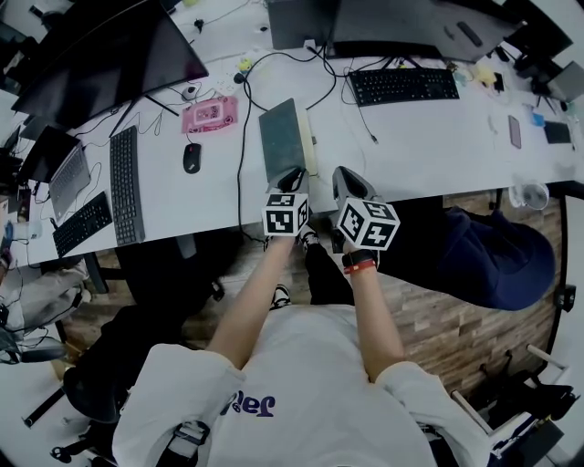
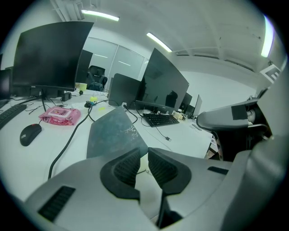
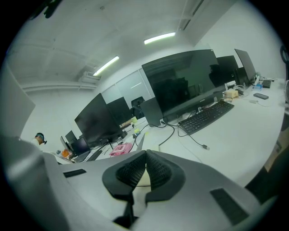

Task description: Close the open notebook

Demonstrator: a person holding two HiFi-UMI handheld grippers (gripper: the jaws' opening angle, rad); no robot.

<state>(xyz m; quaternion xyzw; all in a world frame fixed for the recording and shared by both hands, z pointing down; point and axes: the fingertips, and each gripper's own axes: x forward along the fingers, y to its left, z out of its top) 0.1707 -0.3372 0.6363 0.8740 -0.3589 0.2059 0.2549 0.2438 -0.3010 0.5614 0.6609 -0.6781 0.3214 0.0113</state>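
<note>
A notebook [image 1: 285,137] with a dark green cover lies on the white desk [image 1: 420,137], a strip of cream pages showing along its right side. In the left gripper view the cover [image 2: 114,131] slopes up right in front of the jaws. My left gripper [image 1: 294,176] [image 2: 143,151] sits at the notebook's near edge, its pads a narrow gap apart with nothing seen between them. My right gripper [image 1: 345,178] [image 3: 146,153] hovers just right of the notebook at the desk's front edge, fingertips closed together and empty. In its view the raised cover [image 3: 140,140] shows as a thin edge.
A black cable [image 1: 244,137] runs along the notebook's left side. A mouse [image 1: 191,157] and a pink pack [image 1: 210,114] lie to the left, beside a keyboard [image 1: 124,182]. Another keyboard [image 1: 402,86] and monitors [image 1: 401,23] stand at the back.
</note>
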